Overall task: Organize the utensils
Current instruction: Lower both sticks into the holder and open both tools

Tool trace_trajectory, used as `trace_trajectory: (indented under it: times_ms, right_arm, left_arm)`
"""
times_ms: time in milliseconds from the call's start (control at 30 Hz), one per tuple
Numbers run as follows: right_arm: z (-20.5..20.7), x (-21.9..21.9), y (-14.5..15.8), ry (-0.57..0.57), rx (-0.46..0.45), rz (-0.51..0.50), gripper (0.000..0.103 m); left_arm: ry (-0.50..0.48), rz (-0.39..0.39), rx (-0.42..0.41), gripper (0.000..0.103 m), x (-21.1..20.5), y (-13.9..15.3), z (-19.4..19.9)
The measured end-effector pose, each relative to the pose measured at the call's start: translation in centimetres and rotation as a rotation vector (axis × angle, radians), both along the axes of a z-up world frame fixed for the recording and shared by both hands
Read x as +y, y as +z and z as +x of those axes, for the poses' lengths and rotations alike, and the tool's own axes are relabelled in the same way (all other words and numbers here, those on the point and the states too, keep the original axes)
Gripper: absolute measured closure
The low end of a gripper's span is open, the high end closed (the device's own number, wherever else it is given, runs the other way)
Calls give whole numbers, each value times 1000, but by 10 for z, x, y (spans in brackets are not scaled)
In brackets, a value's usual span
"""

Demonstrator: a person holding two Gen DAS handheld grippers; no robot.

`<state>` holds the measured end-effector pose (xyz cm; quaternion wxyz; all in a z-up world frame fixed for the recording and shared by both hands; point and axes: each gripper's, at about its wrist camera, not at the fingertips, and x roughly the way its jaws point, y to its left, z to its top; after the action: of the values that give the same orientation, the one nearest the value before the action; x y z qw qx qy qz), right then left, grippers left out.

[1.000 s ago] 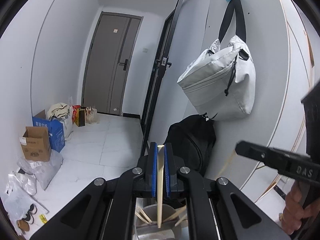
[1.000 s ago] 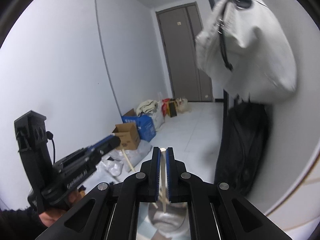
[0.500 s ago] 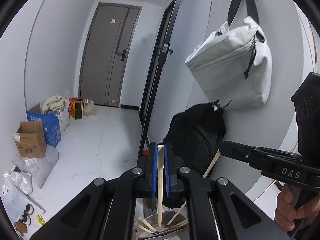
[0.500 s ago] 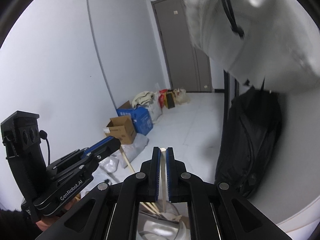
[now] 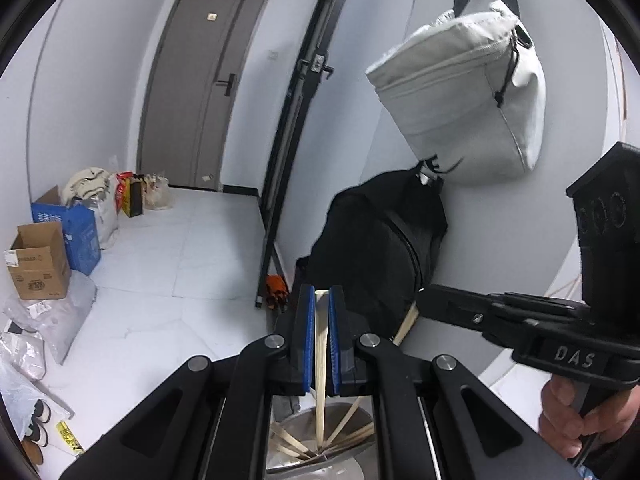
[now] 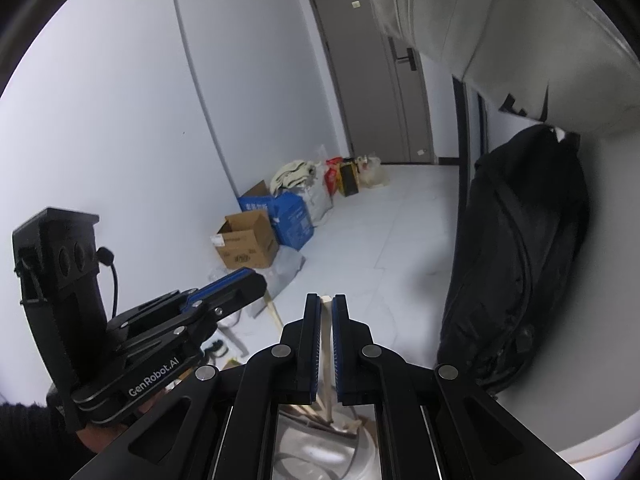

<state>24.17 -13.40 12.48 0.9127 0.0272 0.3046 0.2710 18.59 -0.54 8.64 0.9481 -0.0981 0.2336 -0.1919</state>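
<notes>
My left gripper [image 5: 319, 304] is shut on a wooden chopstick [image 5: 320, 360] that hangs down into a metal utensil cup [image 5: 352, 456] holding several more chopsticks. My right gripper [image 6: 327, 310] is shut on another wooden chopstick [image 6: 328, 364] over the same shiny cup [image 6: 320, 452]. Each gripper shows in the other's view: the right one [image 5: 440, 304] to the right with its chopstick [image 5: 406, 326], the left one [image 6: 248, 284] to the left with its chopstick [image 6: 276, 314].
A black bag [image 5: 380, 248] leans on the white wall under a hanging grey bag [image 5: 464, 100]. Cardboard and blue boxes [image 5: 40, 256] and bags line the left wall. A grey door [image 5: 192, 88] stands at the end of the tiled hall.
Both grippers have tilted downward, so more of the cup and floor shows. The right gripper has come closer to the left. Both stay shut on their chopsticks.
</notes>
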Motion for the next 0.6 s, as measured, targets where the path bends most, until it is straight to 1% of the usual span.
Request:
trace_trajectory:
  times_ms: [133, 233, 267, 367, 400, 467, 500, 600]
  right_arm:
    - [0, 2, -14, 9, 23, 4, 98]
    - [1, -1, -21, 14, 55, 36, 98]
    - [1, -3, -22, 10, 58, 45, 95]
    - [-2, -12, -22, 5, 64, 95, 94]
    - [-3, -17, -22, 2, 71, 117, 94]
    - [-6, -24, -22, 0, 81, 163, 87]
    - [-7, -26, -22, 2, 85, 180, 87]
    - [-12, -31, -24, 3, 94, 207, 87]
  left_arm:
    - [-55, -7, 28, 100, -2, -3, -1]
    - [-96, -30, 69, 100, -1, -6, 1]
    - [-100, -30, 75, 100, 0, -6, 1]
    - [-128, -24, 105, 99, -1, -6, 2]
    - [-132, -22, 117, 96, -1, -6, 3]
    - [-140, -22, 127, 78, -2, -5, 3]
    - [-144, -21, 131, 75, -2, -6, 2]
    - [-158, -16, 145, 74, -4, -8, 1]
